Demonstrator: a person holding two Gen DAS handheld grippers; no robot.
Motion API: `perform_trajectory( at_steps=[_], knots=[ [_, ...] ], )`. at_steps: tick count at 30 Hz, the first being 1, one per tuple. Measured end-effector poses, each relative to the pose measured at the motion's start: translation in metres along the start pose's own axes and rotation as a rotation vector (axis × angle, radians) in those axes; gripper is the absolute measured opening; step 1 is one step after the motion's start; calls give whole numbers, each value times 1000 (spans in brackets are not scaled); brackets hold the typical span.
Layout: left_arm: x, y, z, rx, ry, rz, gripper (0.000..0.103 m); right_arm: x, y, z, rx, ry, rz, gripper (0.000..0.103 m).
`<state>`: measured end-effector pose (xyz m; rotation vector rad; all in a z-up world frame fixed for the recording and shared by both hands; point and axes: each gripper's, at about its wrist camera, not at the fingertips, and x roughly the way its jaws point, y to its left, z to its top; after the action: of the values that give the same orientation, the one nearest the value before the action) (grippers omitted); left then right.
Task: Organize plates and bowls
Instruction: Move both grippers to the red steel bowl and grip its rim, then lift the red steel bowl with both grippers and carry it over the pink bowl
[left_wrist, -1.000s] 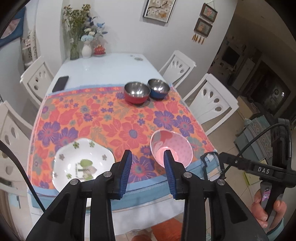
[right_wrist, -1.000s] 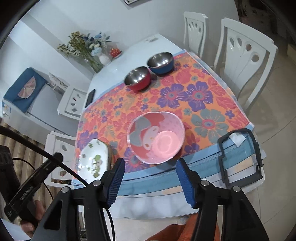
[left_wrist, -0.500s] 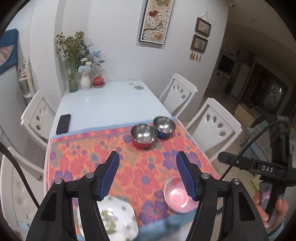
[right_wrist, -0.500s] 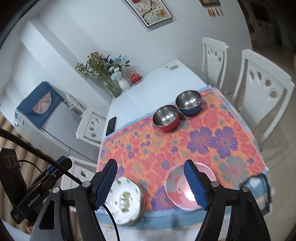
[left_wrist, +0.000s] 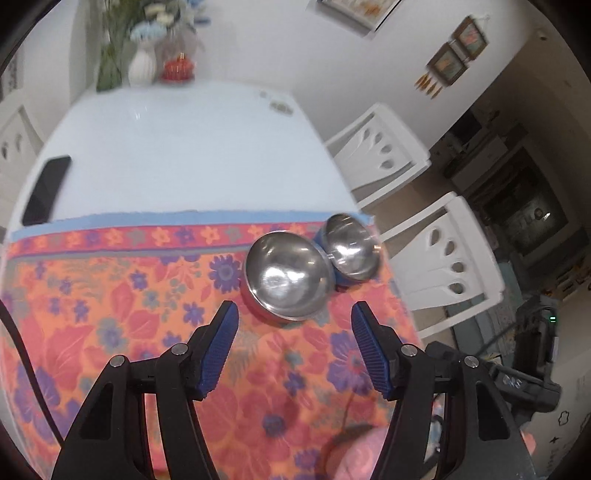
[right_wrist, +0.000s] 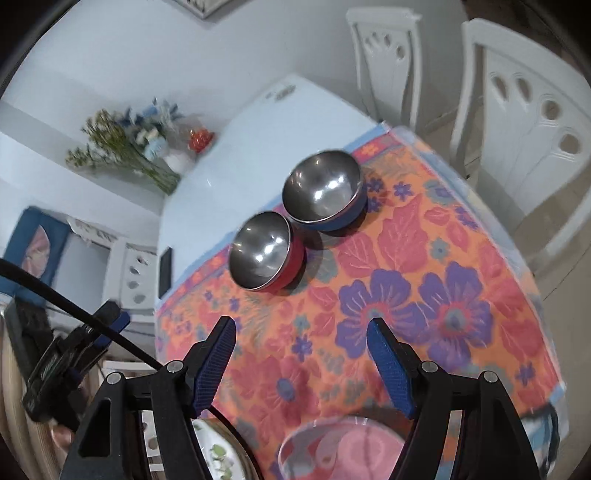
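A red steel-lined bowl (left_wrist: 286, 278) and a blue steel-lined bowl (left_wrist: 351, 251) stand side by side at the far edge of the floral cloth (left_wrist: 110, 314). My left gripper (left_wrist: 293, 345) is open and empty, just short of the red bowl. In the right wrist view the red bowl (right_wrist: 264, 253) and the blue bowl (right_wrist: 325, 190) lie ahead of my open, empty right gripper (right_wrist: 301, 354). A pink bowl (right_wrist: 343, 446) sits below it at the near edge. A white flowered plate (right_wrist: 221, 456) lies to its left.
A black phone (left_wrist: 46, 188) lies on the bare white table (left_wrist: 184, 147). A vase of flowers (left_wrist: 142, 55) and a red pot (left_wrist: 179, 68) stand at the far end. White chairs (left_wrist: 443, 254) line the right side.
Both grippers have moved forward over the table toward the two steel bowls. The left gripper's jaws have opened wider. The pink bowl and plate have slid to the bottom of view.
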<state>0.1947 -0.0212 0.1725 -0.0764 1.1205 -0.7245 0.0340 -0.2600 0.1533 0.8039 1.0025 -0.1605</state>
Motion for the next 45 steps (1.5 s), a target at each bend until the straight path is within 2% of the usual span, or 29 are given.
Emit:
perform_trajectory(
  at_steps=[2,5,10,15,19,23,25,30,35,45],
  knots=[
    [27,6,8,5,41,13,60,25,3,10,-26,33,-2,71],
    [63,16,17,-9,89,23,60,64,13,22,-66,82,3,63],
    [103,33,26,-39,135,31,51,112,14,39,-83,124,-4,55],
    [124,40,30,-28,161,39,37,137,12,49,-81,130,-4,49],
    [135,43,29,-21,174,45,32,149,14,51,-92,132,-10,47],
    [145,49,29,-35,185,36,24,161,14,53,-101,138,-23,36],
    [148,50,28,-38,187,30,23,165,15,54,-115,137,-35,30],
    [141,43,25,0,155,33,23,162,21,51,-169,122,-65,30],
    [116,35,23,23,114,35,23,144,36,44,-226,92,-76,30],
    [34,5,-7,41,11,-5,23,67,64,6,-285,25,-53,30]
  ],
)
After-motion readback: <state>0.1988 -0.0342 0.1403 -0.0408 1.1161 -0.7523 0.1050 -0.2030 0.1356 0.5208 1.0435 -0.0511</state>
